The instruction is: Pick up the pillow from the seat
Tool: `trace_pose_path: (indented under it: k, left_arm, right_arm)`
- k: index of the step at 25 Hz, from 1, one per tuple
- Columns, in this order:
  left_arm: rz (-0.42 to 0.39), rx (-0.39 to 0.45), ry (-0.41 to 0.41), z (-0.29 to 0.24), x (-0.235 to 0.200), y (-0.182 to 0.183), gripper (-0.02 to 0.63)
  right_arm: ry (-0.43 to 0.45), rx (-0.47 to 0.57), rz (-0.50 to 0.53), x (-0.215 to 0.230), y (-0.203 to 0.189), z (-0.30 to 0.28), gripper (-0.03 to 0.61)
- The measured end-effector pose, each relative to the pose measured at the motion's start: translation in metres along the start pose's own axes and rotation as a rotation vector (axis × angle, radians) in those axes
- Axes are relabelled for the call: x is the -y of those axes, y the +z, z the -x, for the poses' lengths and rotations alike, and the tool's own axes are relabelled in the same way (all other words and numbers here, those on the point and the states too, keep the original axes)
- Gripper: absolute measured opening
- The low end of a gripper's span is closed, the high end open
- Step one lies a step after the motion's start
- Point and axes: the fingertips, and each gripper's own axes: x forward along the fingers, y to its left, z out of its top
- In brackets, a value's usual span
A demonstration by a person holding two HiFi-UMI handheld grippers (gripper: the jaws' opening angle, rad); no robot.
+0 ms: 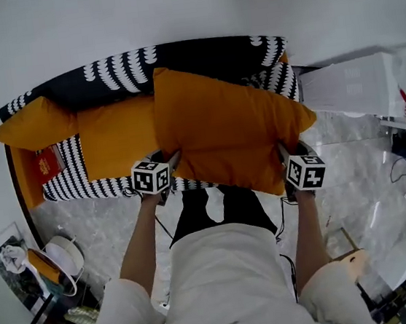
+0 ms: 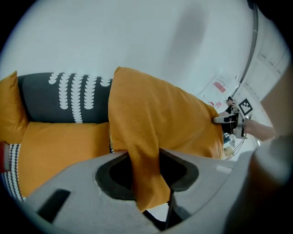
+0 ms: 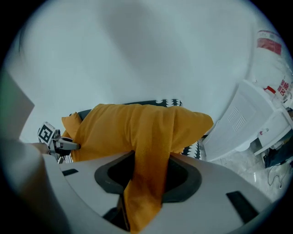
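Both grippers in my hands clamp the orange pillow (image 1: 228, 129) by its two near corners, over the front of a black-and-white patterned sofa (image 1: 197, 52). The left gripper (image 1: 171, 161) has its jaws partly closed, with a fold of the pillow's fabric pinched between the pads. The right gripper (image 1: 285, 153) is closed just as far on the opposite corner, and cloth hangs down through its jaws. The pillow spans the gap between them and slopes toward the sofa's backrest; whether its far edge touches the sofa I cannot tell. An orange seat cushion (image 1: 116, 139) lies to its left, with a second orange pillow (image 1: 33, 125) at the sofa's left end. A white cabinet (image 1: 348, 85) stands to the right on the marble floor (image 1: 348, 147).
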Motion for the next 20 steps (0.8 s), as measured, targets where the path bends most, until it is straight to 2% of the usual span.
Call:
trace_pose_path:
  k: [7, 11, 20]
  left_arm:
    - [-0.072, 0.091, -0.017, 0.056, 0.017, 0.016, 0.152]
    - [-0.109, 0.131, -0.033, 0.084, 0.023, 0.018, 0.147]
    - [-0.258, 0.231, -0.078, 0.141, 0.036, 0.037, 0.138]
  right_arm:
    - [-0.034, 0.097, -0.019, -0.023, 0.004, 0.05, 0.175]
    - [-0.036, 0.201, -0.013, -0.042, 0.007, 0.082, 0.175]
    - [-0.09, 0.353, -0.075, -0.077, -0.009, 0.146, 0.175]
